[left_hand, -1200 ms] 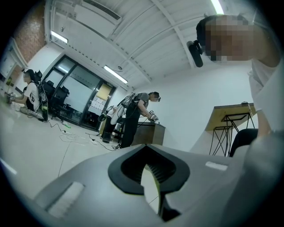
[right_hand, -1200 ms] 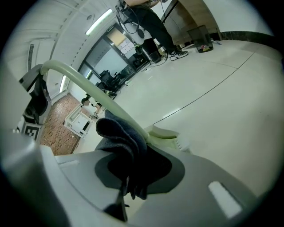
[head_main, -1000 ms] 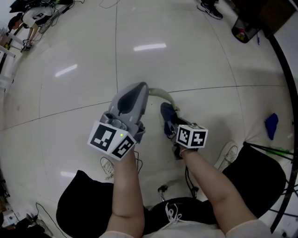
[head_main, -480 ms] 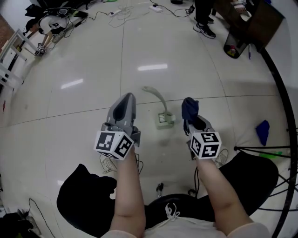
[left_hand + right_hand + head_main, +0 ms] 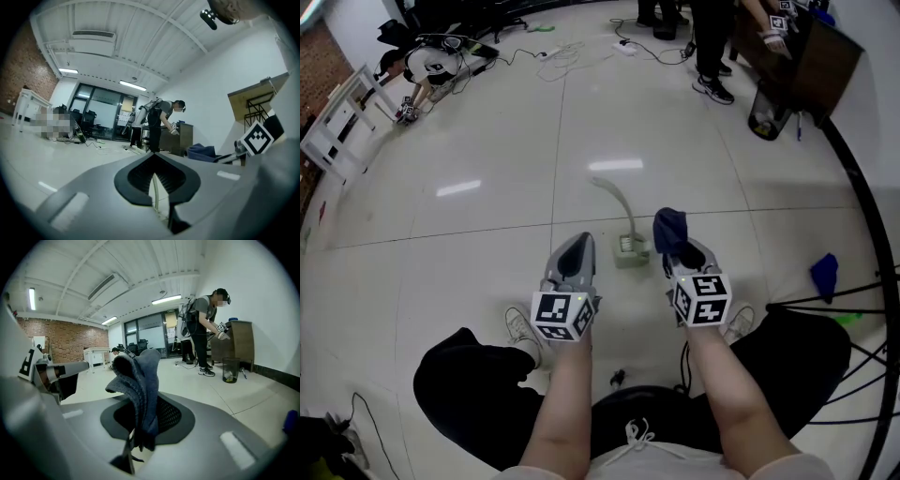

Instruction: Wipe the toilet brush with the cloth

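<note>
1. white glossy floor tiles carry the toilet brush [image 5: 629, 247], which lies with its pale head toward the person and its curved handle running away across a tile seam.
2. the brush sits between the two grippers, just ahead of them, and neither one touches it.
3. the cloth [image 5: 669, 227], dark blue and bunched, stands up from the right gripper [image 5: 682, 251], just to the right of the brush head.
4. in the right gripper view the fingers are clamped on the cloth's lower end and its folds rise above them [image 5: 138, 380].
5. the left gripper [image 5: 577, 247] hovers to the left of the brush; in the left gripper view its fingers [image 5: 140, 180] are drawn together with only a thin slit between them and nothing in it.
6. each gripper carries a marker cube [image 5: 564, 317] at the wrist end.
7. the person's white shoes [image 5: 521, 330] rest on the floor below the grippers.
8. another blue rag [image 5: 825, 271] lies well off to the right near a black curved frame [image 5: 865, 192].
9. cables [image 5: 574, 52] trail across the far floor, and a standing person [image 5: 205, 329] bends over a cabinet beside a waste bin [image 5: 229, 369].
</note>
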{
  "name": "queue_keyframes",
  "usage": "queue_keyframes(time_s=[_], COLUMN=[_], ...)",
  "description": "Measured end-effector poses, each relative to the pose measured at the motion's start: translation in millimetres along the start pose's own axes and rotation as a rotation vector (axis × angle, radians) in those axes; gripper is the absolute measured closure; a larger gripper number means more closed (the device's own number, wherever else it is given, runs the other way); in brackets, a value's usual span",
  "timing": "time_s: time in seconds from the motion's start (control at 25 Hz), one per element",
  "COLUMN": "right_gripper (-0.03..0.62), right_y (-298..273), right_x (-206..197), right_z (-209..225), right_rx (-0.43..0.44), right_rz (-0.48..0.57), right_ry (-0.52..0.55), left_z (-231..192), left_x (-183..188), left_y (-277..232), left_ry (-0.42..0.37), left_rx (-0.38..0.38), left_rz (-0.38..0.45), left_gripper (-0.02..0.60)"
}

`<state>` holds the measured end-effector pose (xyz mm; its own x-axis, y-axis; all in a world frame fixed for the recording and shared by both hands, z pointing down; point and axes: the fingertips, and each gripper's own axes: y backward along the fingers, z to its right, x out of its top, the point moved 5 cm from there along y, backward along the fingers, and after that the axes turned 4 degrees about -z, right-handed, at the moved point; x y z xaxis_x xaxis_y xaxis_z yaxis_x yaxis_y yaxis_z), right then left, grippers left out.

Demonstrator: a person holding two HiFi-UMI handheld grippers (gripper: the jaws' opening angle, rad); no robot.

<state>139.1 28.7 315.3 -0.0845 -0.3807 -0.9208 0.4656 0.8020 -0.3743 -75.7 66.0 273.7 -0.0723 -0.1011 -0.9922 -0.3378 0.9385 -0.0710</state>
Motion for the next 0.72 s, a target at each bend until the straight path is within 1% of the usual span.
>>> queue_keyframes(time_s=[0.08, 0.24, 0.44, 0.72], right_gripper=[0.520, 0.522, 0.522, 0.522], right_y=[4.2, 12.4, 16.9, 20.8], right_x=[2.3, 6.8, 3.8, -0.7], right_z=[-9.5, -18.7, -12.7, -8.9], right_rx=[0.020, 0.037, 0.020, 0.017], right_rz=[0.008, 0.027, 0.021, 0.014], right_ry=[0.027, 0.051, 0.002, -0.029], left_z=[7.9, 13.1, 12.0, 19.1], left_x=[-1.0, 5.3, 14.0, 8.3], left_y=[1.2, 3.1, 6.6, 4.3], left_ry=[-0.026, -0.041, -0.055, -0.057], left_rx=[-0.011, -0.019, -0.025, -0.050], left_rz=[-0.016, -0.002, 0.016, -0.004], left_gripper=[0.575, 0.575, 0.576, 0.575])
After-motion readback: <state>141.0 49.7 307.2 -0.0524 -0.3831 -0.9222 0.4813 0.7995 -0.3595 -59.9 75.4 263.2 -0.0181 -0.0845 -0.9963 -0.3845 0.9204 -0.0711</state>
